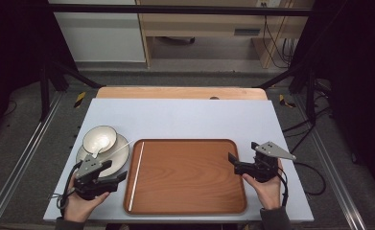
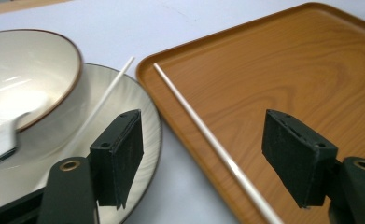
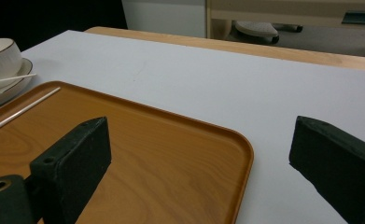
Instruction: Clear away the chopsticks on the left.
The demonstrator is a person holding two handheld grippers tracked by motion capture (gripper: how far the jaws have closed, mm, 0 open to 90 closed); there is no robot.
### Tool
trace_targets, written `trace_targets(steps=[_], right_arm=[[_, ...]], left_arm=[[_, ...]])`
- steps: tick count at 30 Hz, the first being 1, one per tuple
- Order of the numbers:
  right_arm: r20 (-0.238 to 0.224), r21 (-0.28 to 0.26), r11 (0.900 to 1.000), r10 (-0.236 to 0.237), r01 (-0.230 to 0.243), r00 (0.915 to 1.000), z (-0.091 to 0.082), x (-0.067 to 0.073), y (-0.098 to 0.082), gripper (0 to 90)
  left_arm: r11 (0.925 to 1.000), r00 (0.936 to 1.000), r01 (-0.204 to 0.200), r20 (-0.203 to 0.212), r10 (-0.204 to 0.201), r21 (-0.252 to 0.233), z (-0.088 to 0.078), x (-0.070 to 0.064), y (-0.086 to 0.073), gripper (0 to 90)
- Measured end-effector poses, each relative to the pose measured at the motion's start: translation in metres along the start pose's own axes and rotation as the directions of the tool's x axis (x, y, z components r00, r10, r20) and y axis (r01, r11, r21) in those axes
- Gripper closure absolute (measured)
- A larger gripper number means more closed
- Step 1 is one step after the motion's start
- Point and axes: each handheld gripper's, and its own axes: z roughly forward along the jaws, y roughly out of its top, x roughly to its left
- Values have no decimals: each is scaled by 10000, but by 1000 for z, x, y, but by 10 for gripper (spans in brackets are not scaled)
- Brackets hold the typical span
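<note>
With both jaws wide and empty, the left gripper (image 1: 109,176) at seven o'clock could nudge the thin white chopstick (image 1: 112,152) off the round cream plate (image 1: 119,164) (it lies loose), while the right gripper (image 1: 233,162) waits at the brown wooden tray (image 1: 185,177).

The person's left hand (image 1: 82,203) held the left gripper (image 1: 119,171) near the desk's near left corner, jaws spread wide; the right gripper (image 1: 232,159), near the right edge, gaped likewise.

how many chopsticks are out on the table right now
2. One chopstick lies in the wooden tray along its left edge; the other chopstick rests across the plate beside the bowl.
</note>
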Motion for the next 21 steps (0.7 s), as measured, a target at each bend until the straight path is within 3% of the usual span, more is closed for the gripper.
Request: trace_targets(steps=[6,10,14,16,21], right_arm=[[-47,21,10000,2,-2,10000,1,0,0,58],[-70,87,10000,17,-16,10000,2,0,-1,58],[-68,113,9999,-7,8,10000,2,0,-1,59],[-53,110,9999,-30,31,10000,2,0,-1,59],[-68,166,9998,-53,55,10000,4,1,-2,59]], left_arm=[[9984,9993,-323,-147,330,466,-6,15,-13,283],[9983,9995,-103,-284,119,567,-8,28,-18,290],[9955,9983,-172,-534,223,931,-8,40,-24,305],[9953,9981,26,-609,34,970,-7,46,-25,316],[9940,9960,-94,-869,190,1092,-6,59,-25,368]])
